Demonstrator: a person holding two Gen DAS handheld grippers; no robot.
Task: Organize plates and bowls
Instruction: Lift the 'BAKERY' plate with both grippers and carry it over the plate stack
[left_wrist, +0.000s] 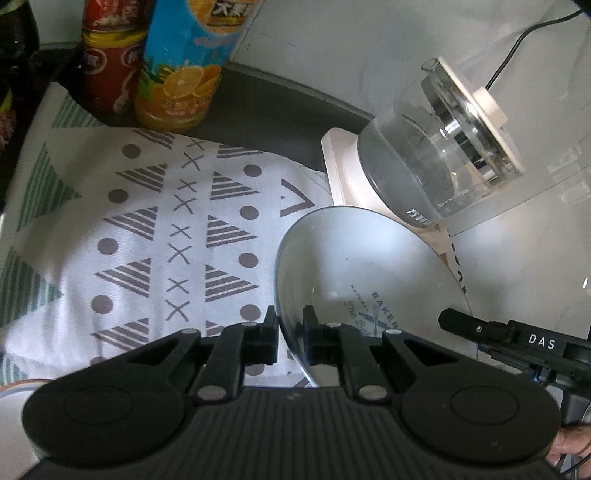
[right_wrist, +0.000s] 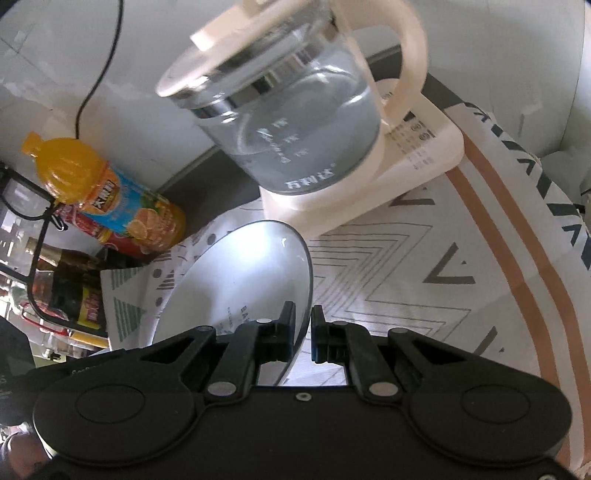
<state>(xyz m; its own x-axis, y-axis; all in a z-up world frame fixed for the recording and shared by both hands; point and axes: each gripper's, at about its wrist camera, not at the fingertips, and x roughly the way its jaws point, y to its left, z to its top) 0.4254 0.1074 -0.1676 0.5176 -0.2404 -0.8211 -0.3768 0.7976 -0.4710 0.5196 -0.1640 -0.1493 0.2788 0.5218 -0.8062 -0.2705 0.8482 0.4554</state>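
Observation:
A white bowl (left_wrist: 354, 258) with "Bakery" print inside is held tilted above a patterned cloth (left_wrist: 147, 236). My left gripper (left_wrist: 290, 338) is shut on the bowl's left rim, one finger inside and one outside. My right gripper (right_wrist: 303, 338) grips the opposite rim of the same bowl (right_wrist: 240, 280), its jaws close around the rim edge. The right gripper's finger (left_wrist: 480, 326) also shows in the left wrist view at the bowl's right side.
A glass kettle (left_wrist: 443, 155) on a cream base (right_wrist: 424, 158) stands just behind the bowl. An orange juice bottle (left_wrist: 181, 70) and a red bottle (left_wrist: 107, 62) stand at the back. A black wire rack (right_wrist: 33, 266) with bottles is at the left. A chevron mat (right_wrist: 424, 266) lies to the right.

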